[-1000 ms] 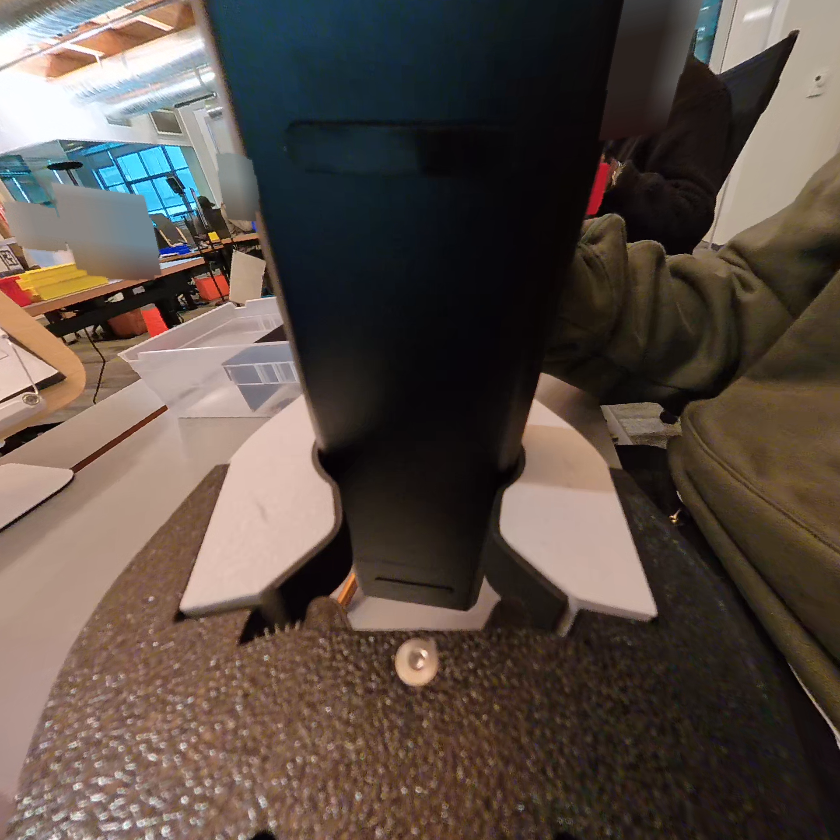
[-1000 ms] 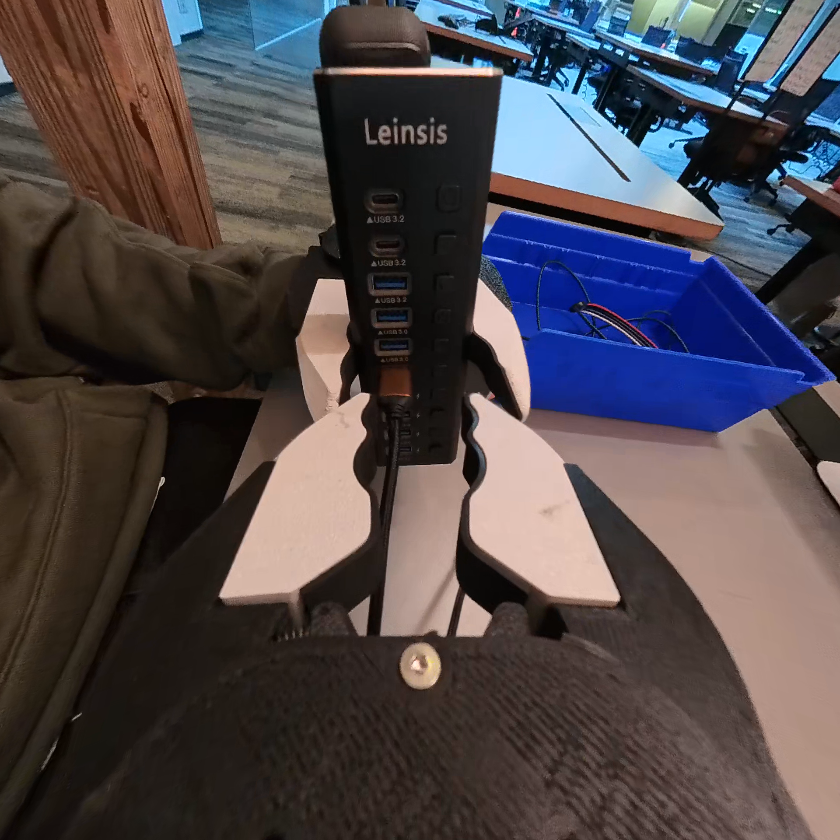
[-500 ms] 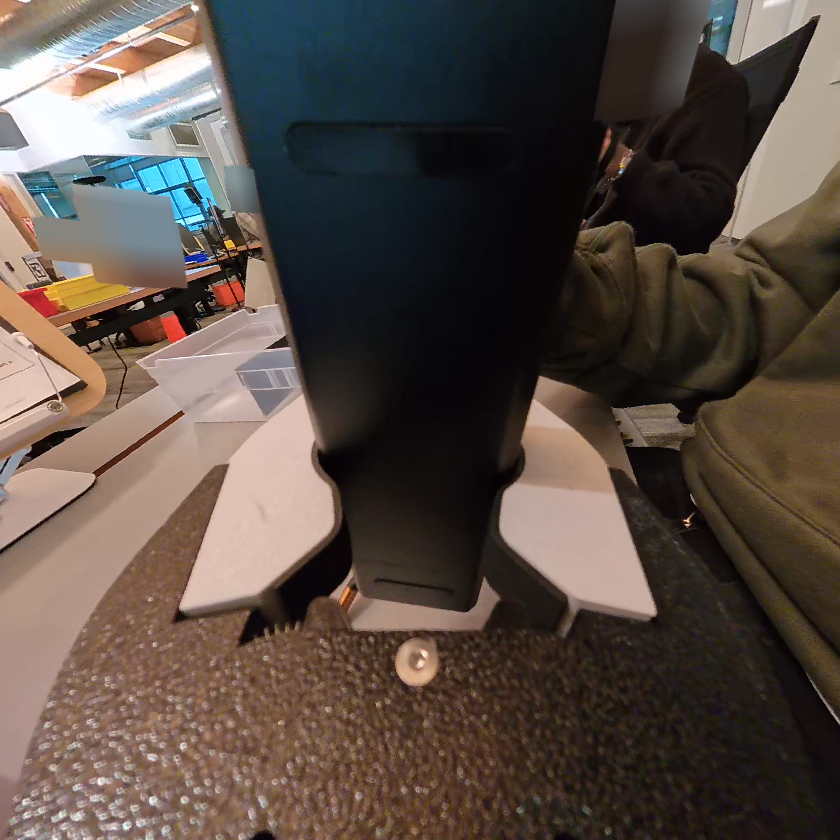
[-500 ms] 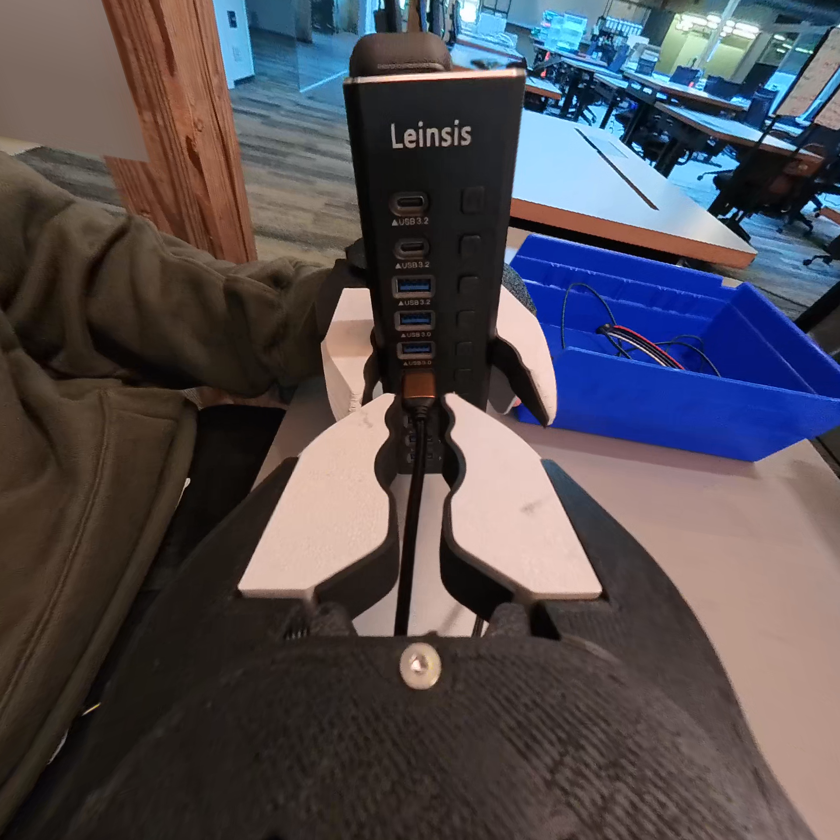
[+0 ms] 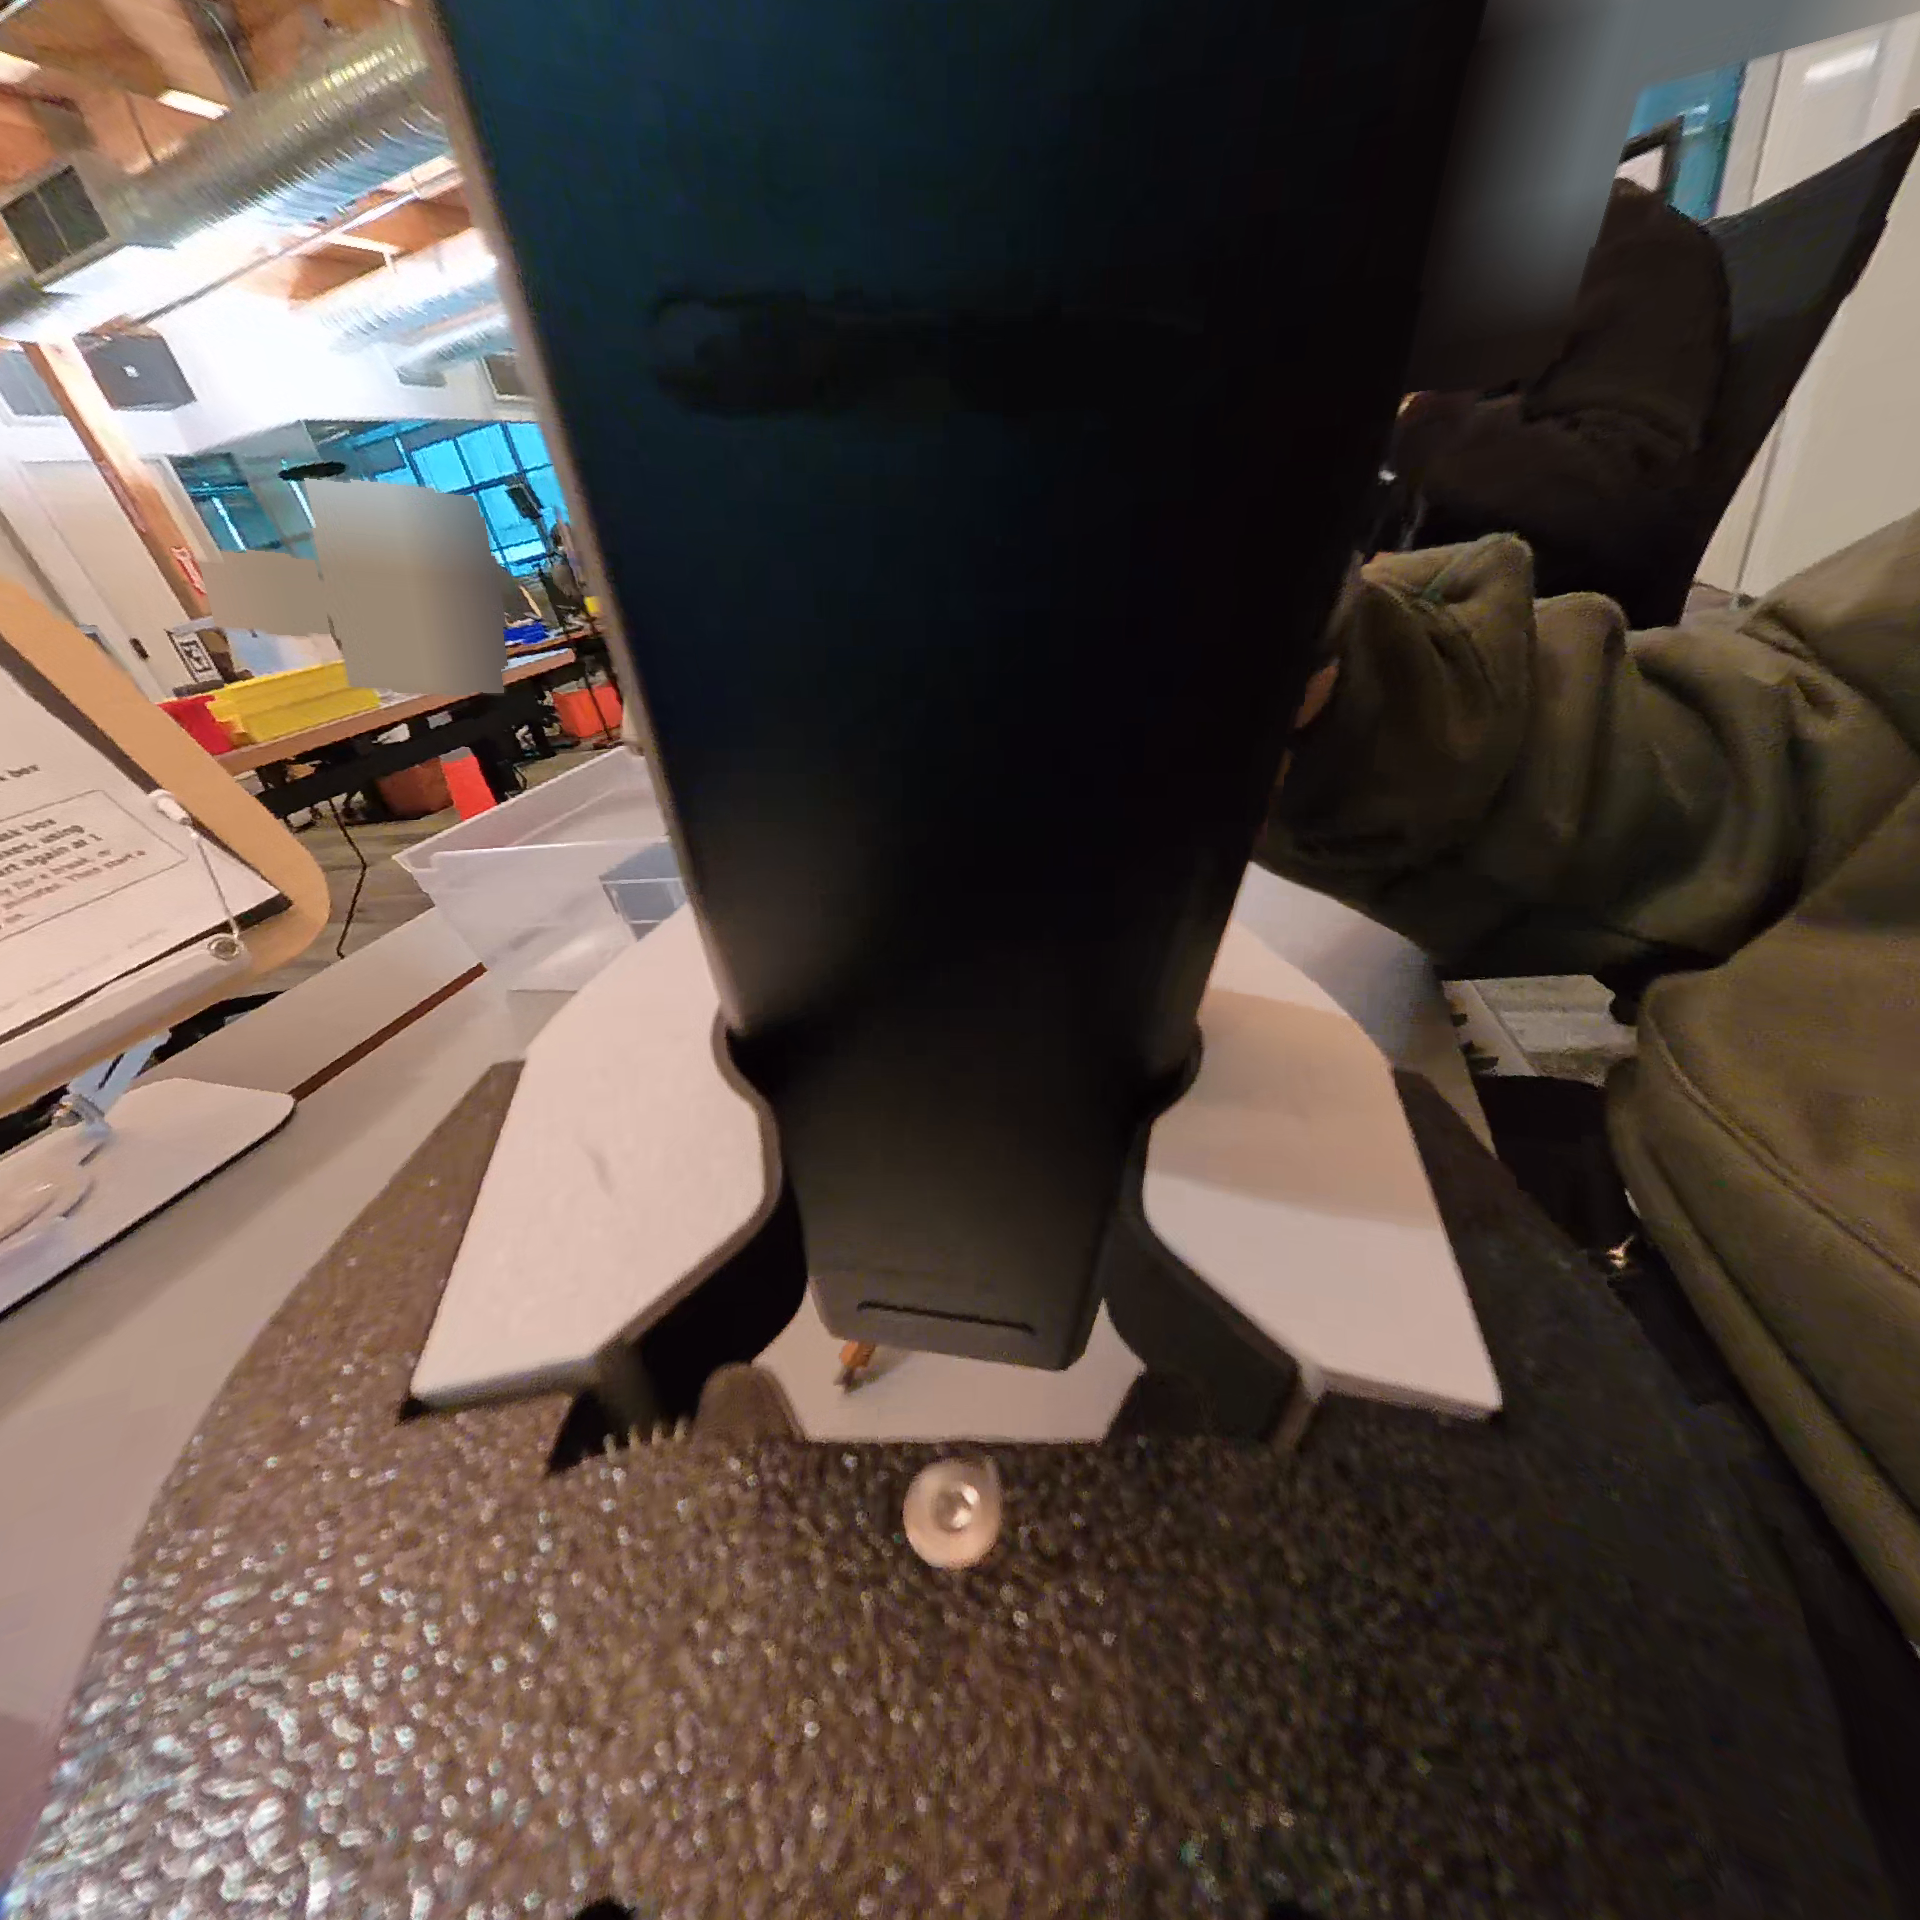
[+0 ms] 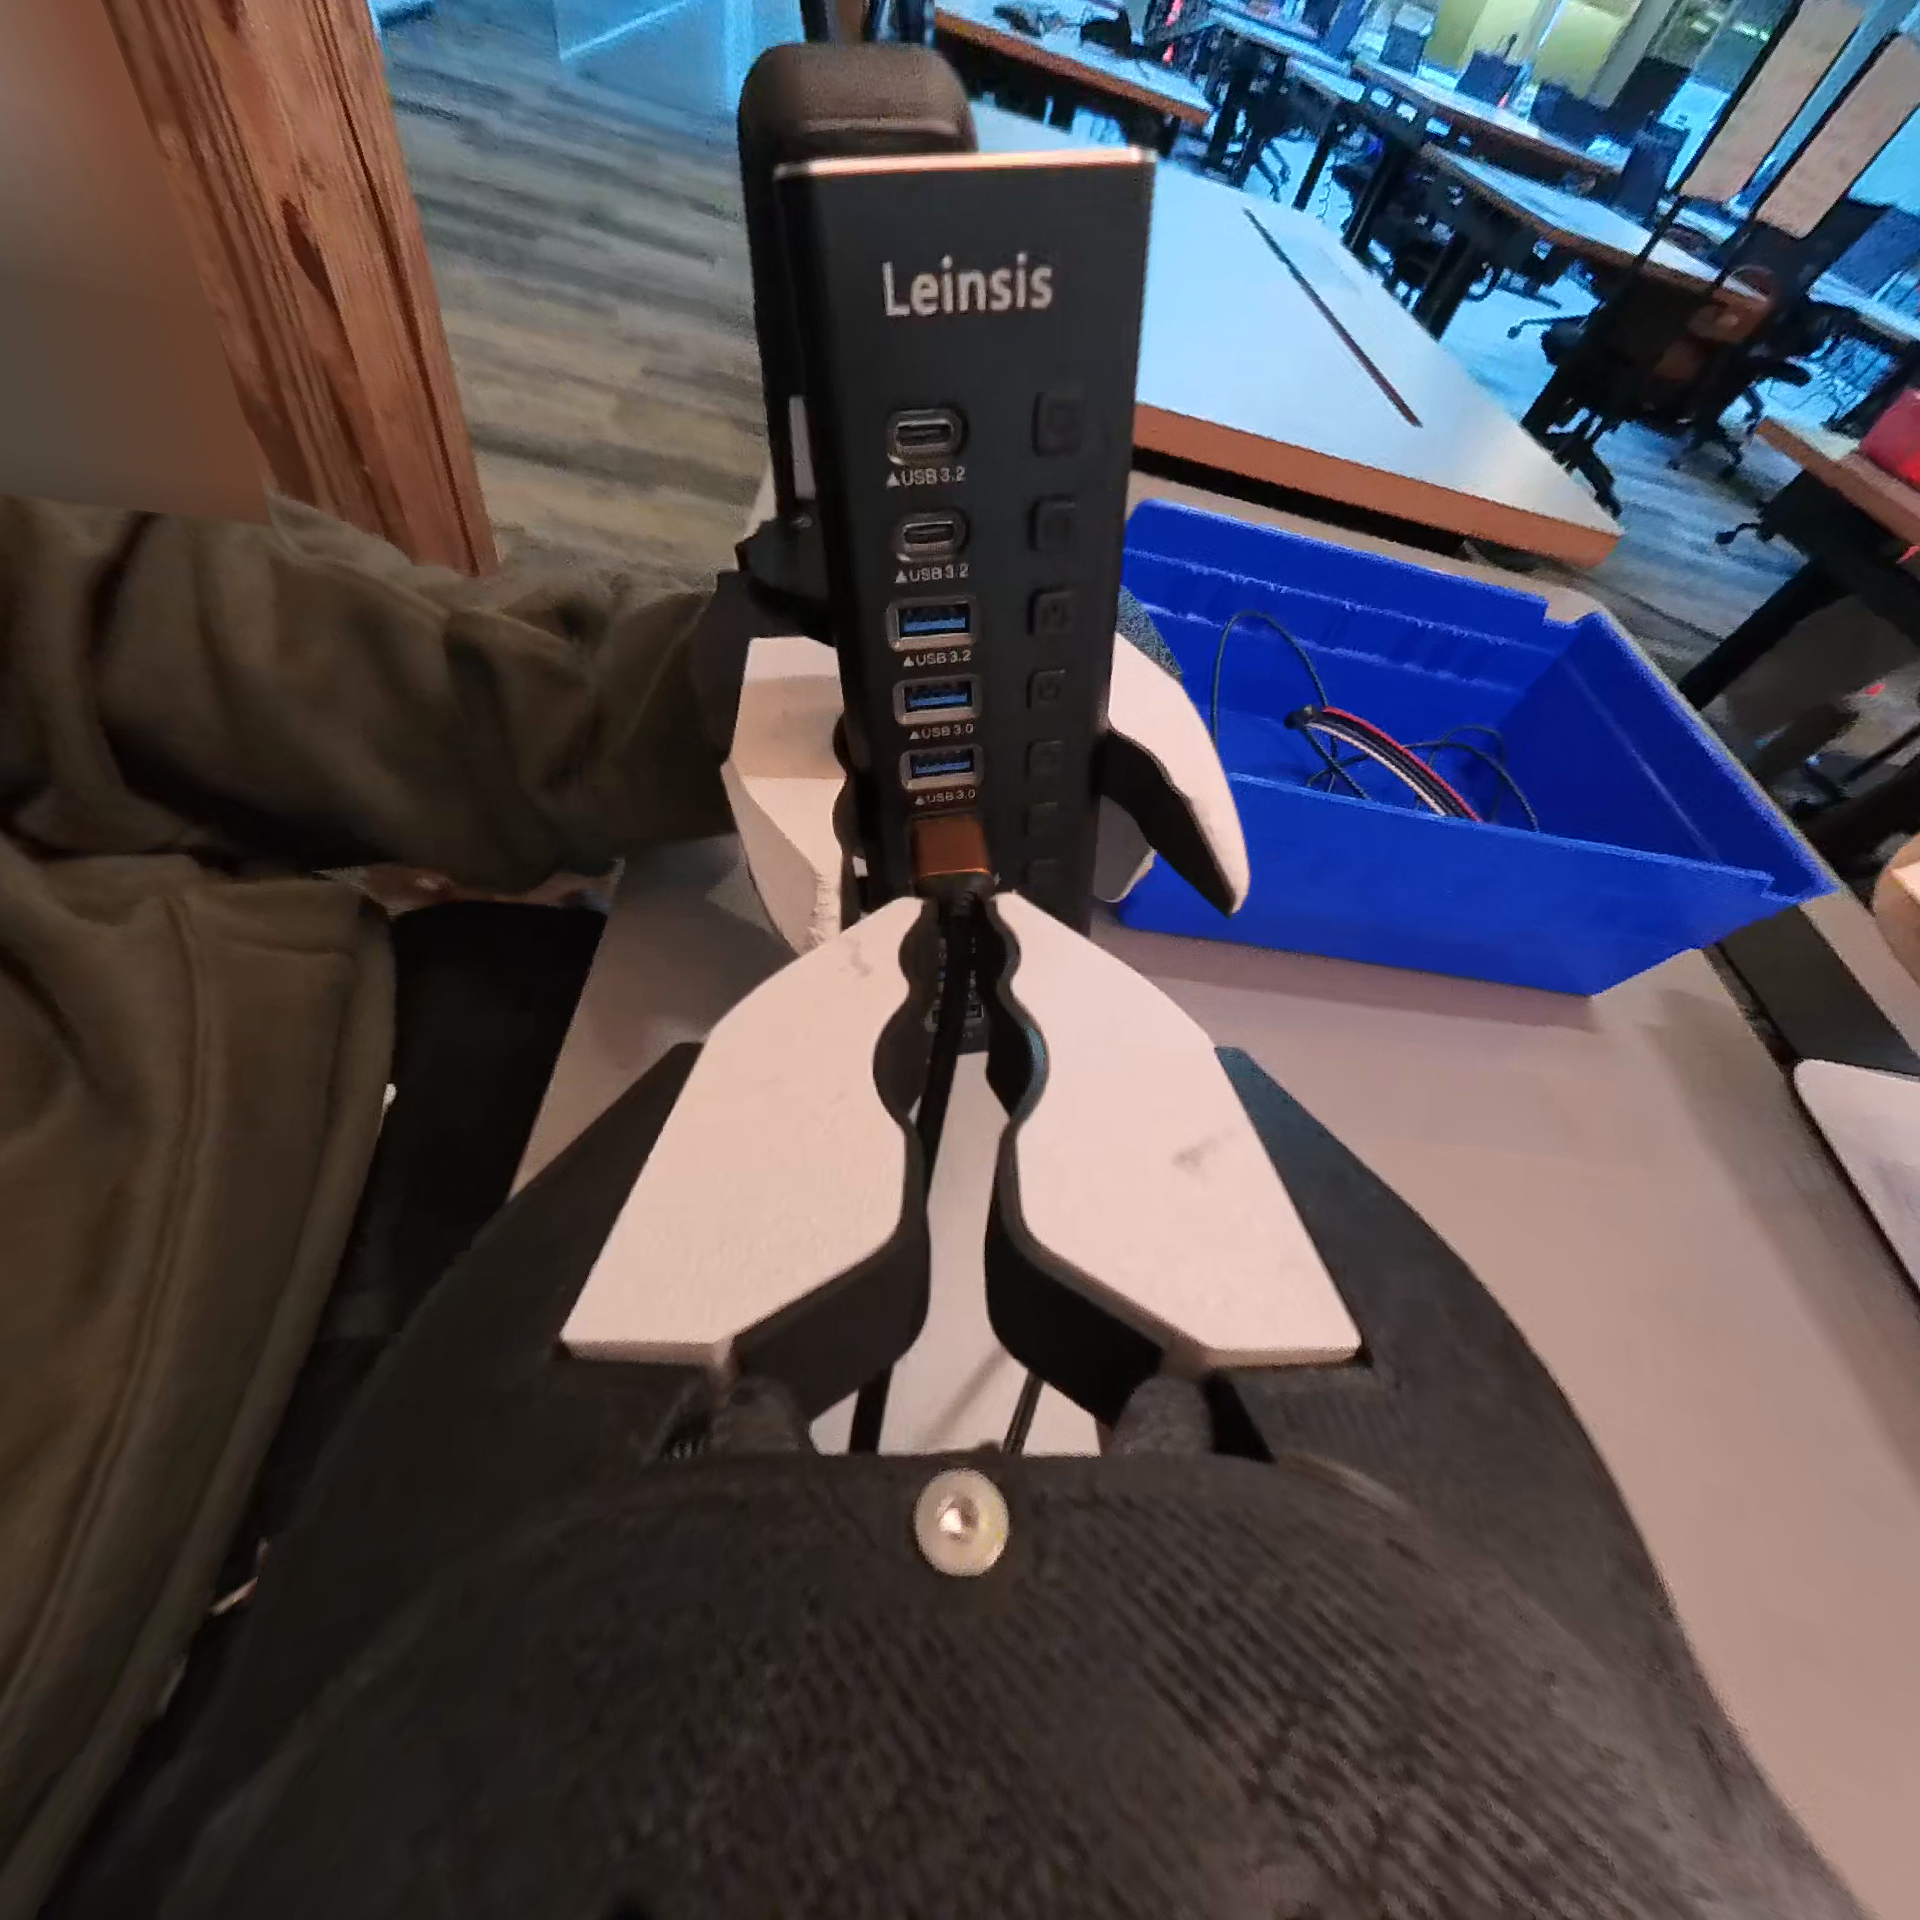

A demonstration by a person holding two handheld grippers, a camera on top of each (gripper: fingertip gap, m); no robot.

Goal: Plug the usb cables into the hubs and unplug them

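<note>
Left gripper (image 5: 956, 1091) clamped tight, white fingers (image 5: 623, 1195) spread wide around its load. Right gripper (image 6: 951, 914) nearly closed, tips pinching. Olive sleeves behind both.

White brand lettering was found near the top of the black hub (image 6: 966, 520), with small white labels under each port. A printed sheet (image 5: 83, 873) bore text on a stand (image 5: 156, 1132).

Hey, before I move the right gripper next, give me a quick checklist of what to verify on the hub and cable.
1. Hold: left gripper clamped on hub: ok.
2. Pose: hub upright, ports facing right gripper: ok.
3. Grasp: right fingers closed on cable just below copper plug: ok.
4. Seating: plug fully home in its port: cannot tell.
5. Clearance: blue bin off to the side, apart from hub: ok.
</note>
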